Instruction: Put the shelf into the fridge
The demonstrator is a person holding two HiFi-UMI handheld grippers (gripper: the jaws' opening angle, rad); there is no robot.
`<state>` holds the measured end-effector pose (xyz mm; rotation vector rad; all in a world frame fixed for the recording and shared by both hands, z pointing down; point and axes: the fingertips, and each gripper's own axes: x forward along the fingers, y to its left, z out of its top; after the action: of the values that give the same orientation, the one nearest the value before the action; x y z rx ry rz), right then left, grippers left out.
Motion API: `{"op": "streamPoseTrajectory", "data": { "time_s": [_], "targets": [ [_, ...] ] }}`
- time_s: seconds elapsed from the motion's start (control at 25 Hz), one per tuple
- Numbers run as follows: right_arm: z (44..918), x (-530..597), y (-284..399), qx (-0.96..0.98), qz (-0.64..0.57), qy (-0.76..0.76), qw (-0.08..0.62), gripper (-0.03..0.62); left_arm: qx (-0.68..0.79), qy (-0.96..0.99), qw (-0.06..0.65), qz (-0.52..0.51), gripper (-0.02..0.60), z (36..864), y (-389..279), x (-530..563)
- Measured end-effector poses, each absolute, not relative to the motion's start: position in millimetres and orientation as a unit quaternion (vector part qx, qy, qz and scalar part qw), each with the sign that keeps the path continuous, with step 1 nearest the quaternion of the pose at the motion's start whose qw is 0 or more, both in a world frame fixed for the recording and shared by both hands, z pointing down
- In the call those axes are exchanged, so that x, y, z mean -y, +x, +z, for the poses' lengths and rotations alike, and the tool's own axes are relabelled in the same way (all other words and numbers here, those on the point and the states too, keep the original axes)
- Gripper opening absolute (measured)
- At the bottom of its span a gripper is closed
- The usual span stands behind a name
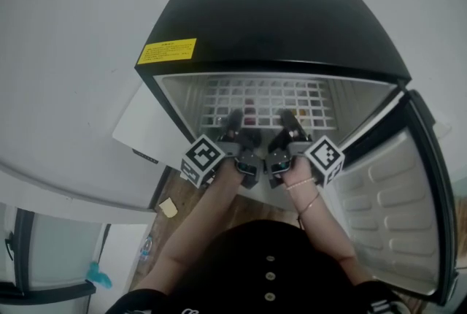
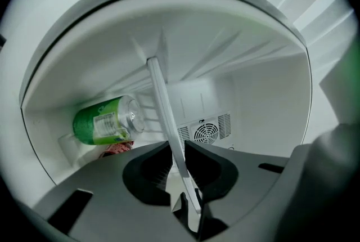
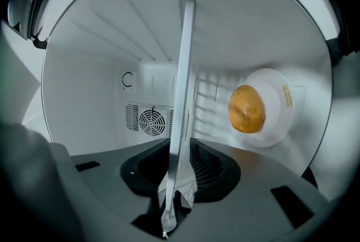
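The left gripper (image 1: 233, 121) and right gripper (image 1: 290, 121) each clamp the front edge of the white wire shelf (image 1: 271, 101), which lies mostly inside the fridge (image 1: 277, 20). If it is pushed unevenly, it could jam against the fridge walls or strike the green can (image 2: 101, 121) and white plate (image 3: 281, 122) inside.

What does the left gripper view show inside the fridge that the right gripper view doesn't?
Left gripper view only: a green can lying on its side. Right gripper view only: a round yellow-brown food item on a white plate. Both: the white shelf edge-on, clamped in that view's gripper, and the fan grille on the back wall.
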<state>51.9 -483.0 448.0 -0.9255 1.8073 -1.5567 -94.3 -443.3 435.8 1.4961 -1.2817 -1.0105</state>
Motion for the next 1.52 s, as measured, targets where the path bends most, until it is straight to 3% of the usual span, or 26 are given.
{"op": "streamPoseTrajectory", "data": {
  "time_s": [0.52,0.84,1.08,1.28,1.52],
  "targets": [
    [439,435,56,-0.699,-0.569,-0.331,0.280,0.084,0.508,0.624,0.443,-0.395,0.069,431,-73,398],
    [427,403,47,-0.766,-0.505,-0.331,0.219,0.083,0.516,0.660,0.413,-0.357,0.044,423,-64,367],
    [408,386,43,-0.837,-0.403,-0.326,0.175,0.054,0.506,0.712,0.374,-0.312,0.008,409,-46,358],
    [402,370,36,-0.895,-0.271,-0.345,0.086,0.028,0.526,0.755,0.329,-0.213,0.008,415,-28,354],
    [404,350,28,-0.921,-0.165,-0.353,0.014,0.025,0.555,0.793,0.232,-0.101,0.006,414,-16,345]
  ]
}}
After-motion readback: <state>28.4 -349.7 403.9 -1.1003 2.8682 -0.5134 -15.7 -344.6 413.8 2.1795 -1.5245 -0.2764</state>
